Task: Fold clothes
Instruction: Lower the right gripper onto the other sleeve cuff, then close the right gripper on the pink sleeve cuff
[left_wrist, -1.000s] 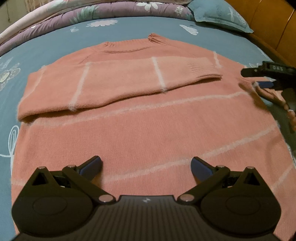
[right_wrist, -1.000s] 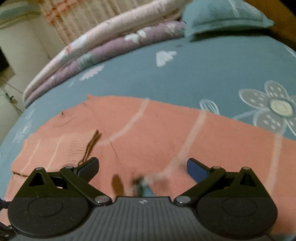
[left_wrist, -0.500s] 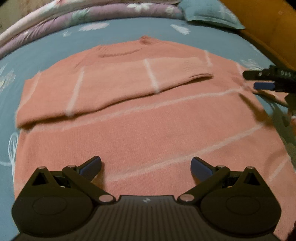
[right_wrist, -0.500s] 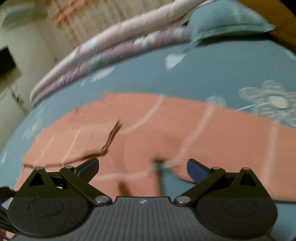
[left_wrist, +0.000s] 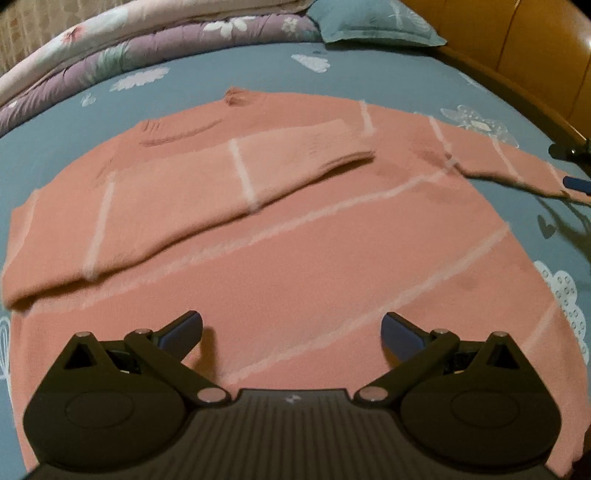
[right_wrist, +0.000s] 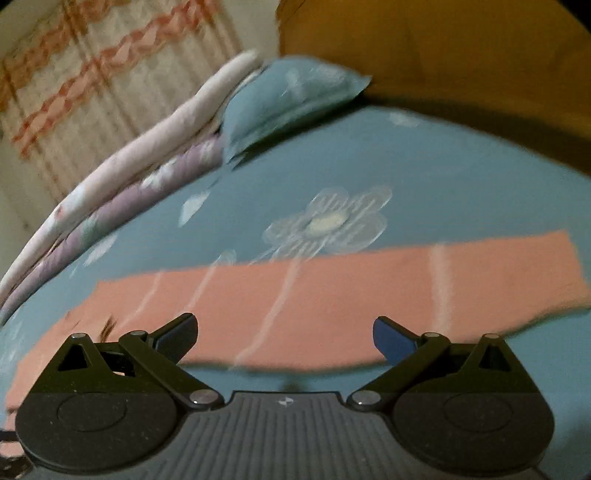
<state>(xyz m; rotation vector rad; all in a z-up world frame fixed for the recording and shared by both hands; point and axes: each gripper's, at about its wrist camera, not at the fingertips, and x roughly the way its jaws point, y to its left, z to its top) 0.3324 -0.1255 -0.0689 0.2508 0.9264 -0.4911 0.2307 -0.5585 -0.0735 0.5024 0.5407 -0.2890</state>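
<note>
A salmon-pink sweater (left_wrist: 295, 240) with thin white stripes lies flat on the blue bedsheet (left_wrist: 369, 74). Its left sleeve (left_wrist: 221, 177) is folded across the chest. The other sleeve (left_wrist: 498, 162) stretches out flat to the right; in the right wrist view this sleeve (right_wrist: 332, 295) runs across the frame. My left gripper (left_wrist: 291, 328) hovers open over the sweater's lower body, nothing between its fingers. My right gripper (right_wrist: 282, 332) is open just in front of the outstretched sleeve; in the left wrist view only part of the right gripper (left_wrist: 570, 166) shows at the right edge.
A blue pillow (left_wrist: 373, 26) and rolled purple and pink quilts (left_wrist: 129, 51) lie at the far side of the bed. A wooden headboard (left_wrist: 517, 48) runs along the right. A curtain (right_wrist: 92, 92) hangs behind the bed.
The right gripper has moved rightwards, from the sweater's body out along the sleeve, which now lies stretched out flat. The left gripper has shifted slightly and stays open over the hem.
</note>
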